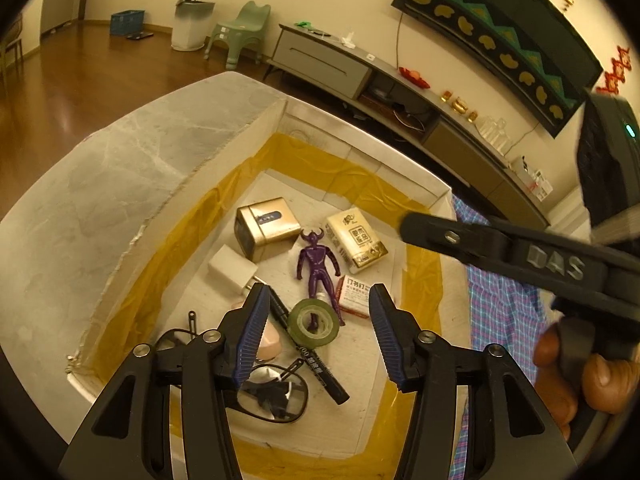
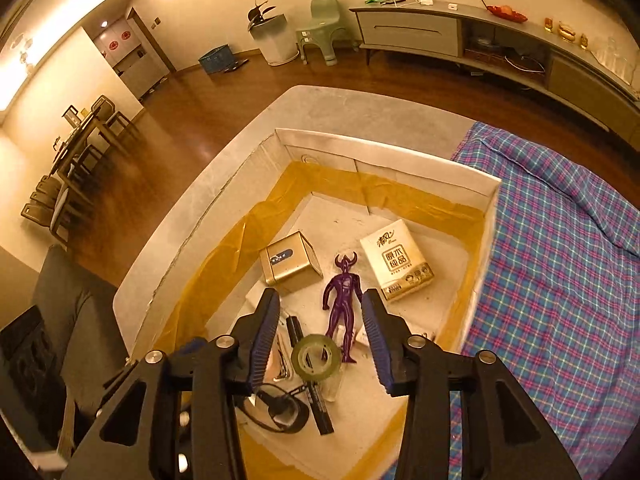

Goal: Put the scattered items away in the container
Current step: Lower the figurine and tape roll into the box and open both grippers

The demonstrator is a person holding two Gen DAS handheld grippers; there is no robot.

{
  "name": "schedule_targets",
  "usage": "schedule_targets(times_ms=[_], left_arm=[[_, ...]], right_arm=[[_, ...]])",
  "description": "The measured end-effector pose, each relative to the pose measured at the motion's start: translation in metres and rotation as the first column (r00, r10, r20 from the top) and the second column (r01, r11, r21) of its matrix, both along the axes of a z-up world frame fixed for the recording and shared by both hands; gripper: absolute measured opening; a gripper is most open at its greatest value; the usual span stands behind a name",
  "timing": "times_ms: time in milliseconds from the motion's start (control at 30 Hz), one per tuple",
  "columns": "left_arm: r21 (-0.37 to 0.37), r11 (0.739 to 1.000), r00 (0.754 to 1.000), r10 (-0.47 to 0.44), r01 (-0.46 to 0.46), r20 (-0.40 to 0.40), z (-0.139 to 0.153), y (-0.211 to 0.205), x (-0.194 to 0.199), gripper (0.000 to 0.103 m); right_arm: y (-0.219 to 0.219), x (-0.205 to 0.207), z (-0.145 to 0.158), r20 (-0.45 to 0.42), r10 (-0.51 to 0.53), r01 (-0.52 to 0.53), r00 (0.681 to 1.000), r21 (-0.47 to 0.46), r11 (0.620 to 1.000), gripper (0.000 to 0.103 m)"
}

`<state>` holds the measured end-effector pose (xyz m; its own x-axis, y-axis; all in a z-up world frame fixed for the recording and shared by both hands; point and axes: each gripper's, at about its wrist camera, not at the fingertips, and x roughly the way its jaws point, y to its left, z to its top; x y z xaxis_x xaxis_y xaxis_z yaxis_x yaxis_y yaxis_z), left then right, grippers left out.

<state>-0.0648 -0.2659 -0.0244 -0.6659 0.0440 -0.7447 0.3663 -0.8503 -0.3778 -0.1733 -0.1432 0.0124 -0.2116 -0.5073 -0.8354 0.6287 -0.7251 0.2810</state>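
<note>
Support: grey marble-patterned table [image 2: 320, 108]
On it, left: white cardboard box with yellow tape inside [image 2: 384, 158]
On it, right: blue and pink checked cloth [image 2: 560, 260], touching the box

Beyond the table you see a green chair [image 2: 325, 26] beside a white bin [image 2: 277, 38], a blue crate [image 2: 216, 60] on the wood floor, a long grey cabinet [image 2: 460, 36] against the wall, and a plaid cloth [image 2: 560, 240] just beside the box.
</note>
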Motion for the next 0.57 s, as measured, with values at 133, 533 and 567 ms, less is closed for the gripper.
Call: schedule_targets(times_ms=[133, 533, 567], left_arm=[[0.016, 0.999, 0.999, 0.037, -0.037, -0.007, 0.007, -0.013, 0.009, 0.055], [-0.02, 0.998, 0.991, 0.06, -0.063, -0.117, 0.037, 0.0, 0.035, 0.058], [-0.029, 0.998, 0.992, 0.057, -0.061, -0.11, 0.037, 0.003, 0.035, 0.058]], right_arm=[[0.011, 0.015, 0.006, 0.0, 0.027, -0.027, 1.0, -0.001, 1.0, 0.053], [0.043, 0.116, 0.018, -0.176, 0.348, -0.292, 0.921, 0.28, 0.914, 0.063], [0.048, 0.121, 0.019, -0.179, 0.355, -0.295, 0.918, 0.292, 0.91, 0.063]])
